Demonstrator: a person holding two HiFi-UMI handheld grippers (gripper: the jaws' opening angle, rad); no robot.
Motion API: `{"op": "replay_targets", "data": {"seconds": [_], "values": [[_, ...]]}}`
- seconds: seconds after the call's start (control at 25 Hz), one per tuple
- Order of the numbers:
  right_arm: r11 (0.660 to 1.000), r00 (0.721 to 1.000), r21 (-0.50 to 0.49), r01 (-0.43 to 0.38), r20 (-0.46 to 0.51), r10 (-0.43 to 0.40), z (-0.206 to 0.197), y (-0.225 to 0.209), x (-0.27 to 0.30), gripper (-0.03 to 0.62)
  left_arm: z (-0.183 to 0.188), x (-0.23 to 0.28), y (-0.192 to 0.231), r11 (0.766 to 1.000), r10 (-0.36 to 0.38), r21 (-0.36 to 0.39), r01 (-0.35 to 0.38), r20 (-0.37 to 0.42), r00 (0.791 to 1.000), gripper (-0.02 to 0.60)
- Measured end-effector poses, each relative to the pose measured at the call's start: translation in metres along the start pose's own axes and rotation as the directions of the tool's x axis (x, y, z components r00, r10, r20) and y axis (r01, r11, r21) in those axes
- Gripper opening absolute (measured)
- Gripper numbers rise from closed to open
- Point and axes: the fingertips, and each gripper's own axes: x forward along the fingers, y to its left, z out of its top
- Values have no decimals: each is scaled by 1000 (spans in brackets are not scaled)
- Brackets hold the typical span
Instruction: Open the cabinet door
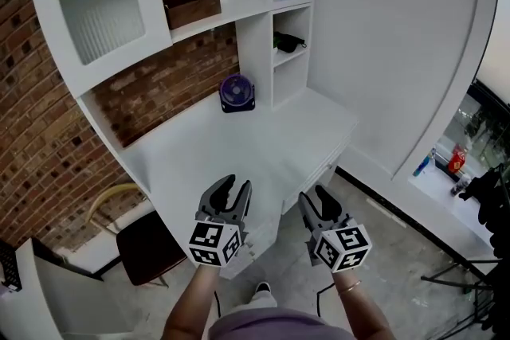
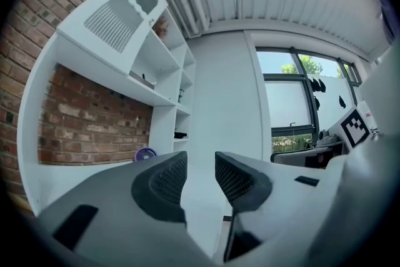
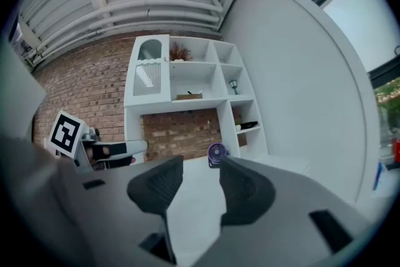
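Your left tongs (image 1: pixel 236 184) and right tongs (image 1: pixel 314 197) stand wide, empty. The white ribbed-glass cabinet door (image 1: pixel 100 4) at eleven o'clock seems light, fragile; grip its frame.

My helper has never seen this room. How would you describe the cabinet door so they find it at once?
Look at the white shelf unit against the brick wall. Above its desk, the cabinet door sits at the upper left. It alone has a ribbed glass panel under a scalloped edge, while the neighbouring compartments stand open.
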Motion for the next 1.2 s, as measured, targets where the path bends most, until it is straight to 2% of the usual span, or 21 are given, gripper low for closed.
{"op": "replay_targets", "data": {"seconds": [0.44, 0.72, 1.0, 1.2], "values": [[990, 989, -7, -138, 49, 138, 30, 37, 108, 173, 40, 33, 82, 995, 77, 61, -79, 47, 996, 126], [969, 966, -30, -244, 80, 246, 56, 56, 163, 172, 68, 44, 119, 982, 150, 106, -159, 90, 985, 126], [924, 914, -62, -377, 137, 383, 98, 75, 227, 172, 105, 63, 165, 950, 255, 145, -275, 142, 956, 126], [871, 855, -104, -481, 166, 492, 136, 95, 270, 172, 136, 73, 192, 916, 333, 170, -363, 180, 925, 126]]}}
